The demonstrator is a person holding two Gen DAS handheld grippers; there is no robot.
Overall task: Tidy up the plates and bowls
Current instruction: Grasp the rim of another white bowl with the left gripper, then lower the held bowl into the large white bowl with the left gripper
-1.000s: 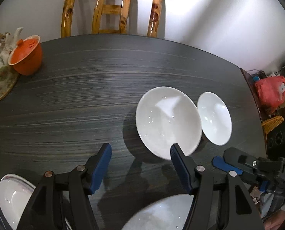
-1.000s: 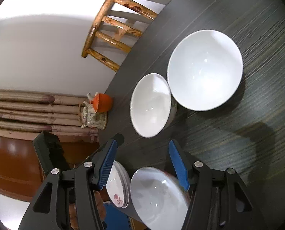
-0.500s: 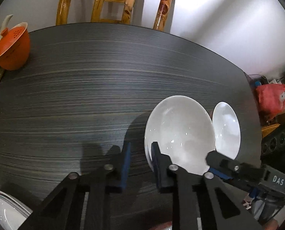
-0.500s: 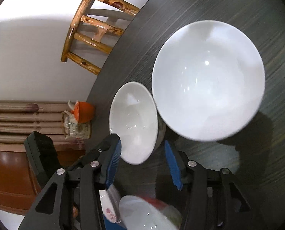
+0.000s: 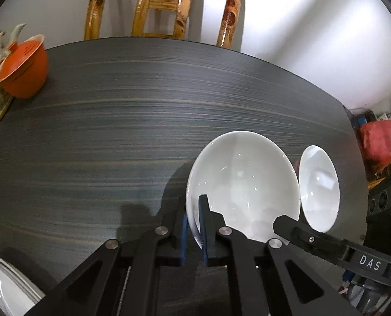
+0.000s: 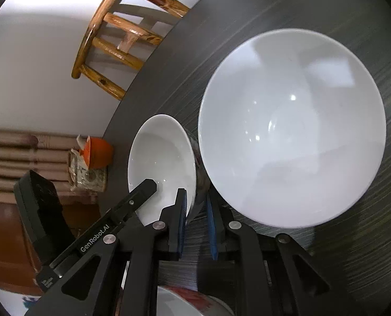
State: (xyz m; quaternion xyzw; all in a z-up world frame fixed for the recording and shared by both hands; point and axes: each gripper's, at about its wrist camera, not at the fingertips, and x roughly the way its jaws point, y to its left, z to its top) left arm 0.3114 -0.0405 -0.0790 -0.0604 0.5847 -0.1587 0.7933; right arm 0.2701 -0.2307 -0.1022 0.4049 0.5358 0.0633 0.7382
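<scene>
On the dark table, my left gripper (image 5: 194, 217) is shut on the near rim of a large white bowl (image 5: 244, 184), one finger inside and one outside. A smaller white bowl (image 5: 319, 188) sits just to its right. In the right wrist view, my right gripper (image 6: 196, 210) is shut on the rim of that small bowl (image 6: 162, 162), which is tilted up beside the large bowl (image 6: 292, 126). Part of my right gripper's body (image 5: 327, 245) shows in the left wrist view.
An orange bowl (image 5: 23, 69) and a teapot stand on a mat at the table's far left. A wooden chair (image 5: 169, 8) stands behind the table. White plates (image 5: 6, 287) lie at the near left edge. Another bowl (image 6: 193, 302) lies under my right gripper.
Both grippers moved forward and closed: the left onto the large bowl's rim, the right onto the small bowl's rim. The small bowl has tilted up.
</scene>
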